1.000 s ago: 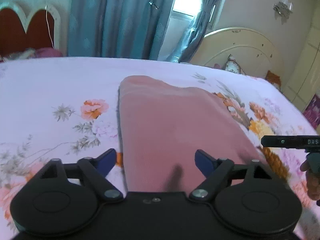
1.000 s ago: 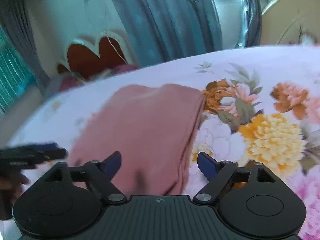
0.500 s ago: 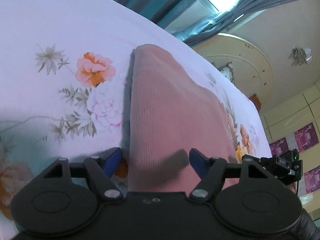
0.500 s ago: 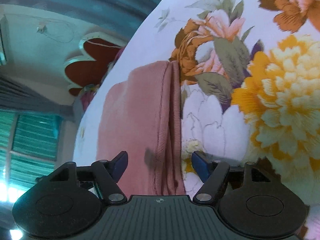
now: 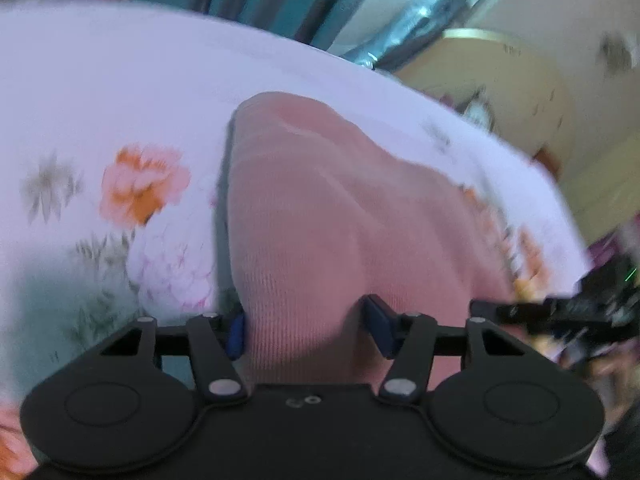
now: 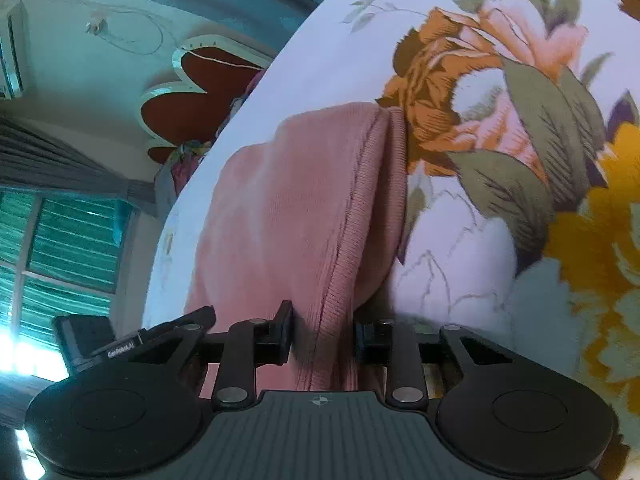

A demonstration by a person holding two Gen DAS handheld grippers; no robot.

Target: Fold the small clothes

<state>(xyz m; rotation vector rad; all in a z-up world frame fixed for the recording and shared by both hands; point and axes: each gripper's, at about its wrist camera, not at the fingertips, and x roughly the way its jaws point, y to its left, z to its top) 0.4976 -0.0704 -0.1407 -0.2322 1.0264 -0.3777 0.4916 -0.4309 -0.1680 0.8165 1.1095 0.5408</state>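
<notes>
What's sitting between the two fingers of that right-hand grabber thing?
The ribbed edge of the pink garment lies between the right gripper's closing jaws, the right wrist view shows; whether the pads press it yet is unclear.

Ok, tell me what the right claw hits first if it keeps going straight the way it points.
The pink garment. Its ribbed edge already sits between the closing jaws of the right claw, so straight on means more of that fabric, then probably the floral bedsheet under it; depth is hard to judge.
</notes>
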